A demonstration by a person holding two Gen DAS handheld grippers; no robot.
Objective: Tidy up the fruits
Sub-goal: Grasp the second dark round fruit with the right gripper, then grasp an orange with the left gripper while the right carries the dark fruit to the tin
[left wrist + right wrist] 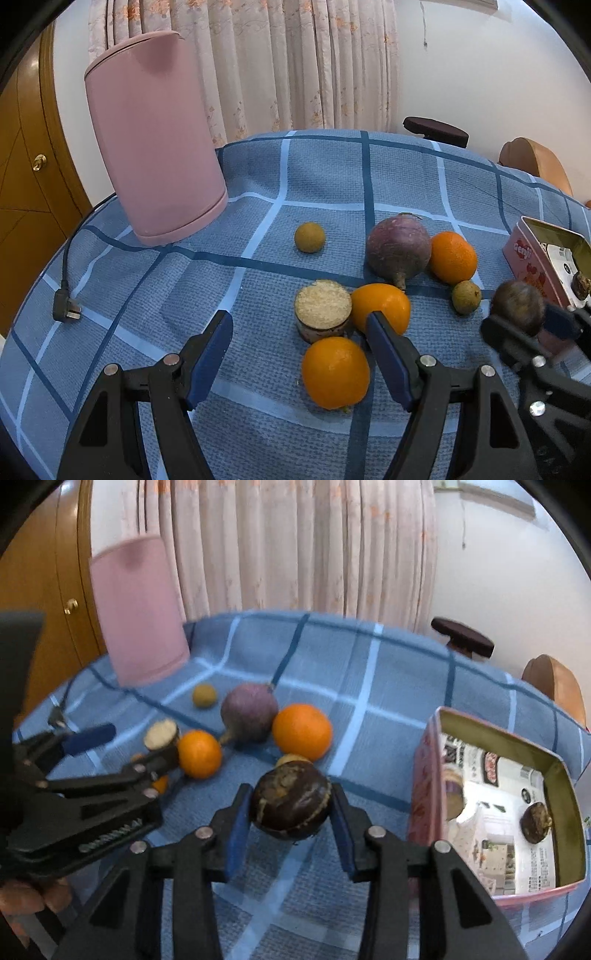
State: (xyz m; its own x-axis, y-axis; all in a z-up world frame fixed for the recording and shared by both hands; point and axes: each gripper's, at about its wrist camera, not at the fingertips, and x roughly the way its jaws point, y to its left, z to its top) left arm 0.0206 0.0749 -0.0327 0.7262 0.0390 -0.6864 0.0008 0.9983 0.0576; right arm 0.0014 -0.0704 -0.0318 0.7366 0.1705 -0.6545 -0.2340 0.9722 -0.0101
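My right gripper is shut on a dark brown round fruit, held above the blue checked cloth left of the pink tin box; it also shows in the left wrist view. The tin holds another dark fruit. My left gripper is open and empty, its fingers either side of an orange. Beyond lie a cut root piece, a second orange, a purple turnip, a third orange and two small green-brown fruits.
A tall pink appliance stands at the back left, its black plug lying on the cloth. Chairs stand behind the table's far right edge. A wooden cabinet is at the left.
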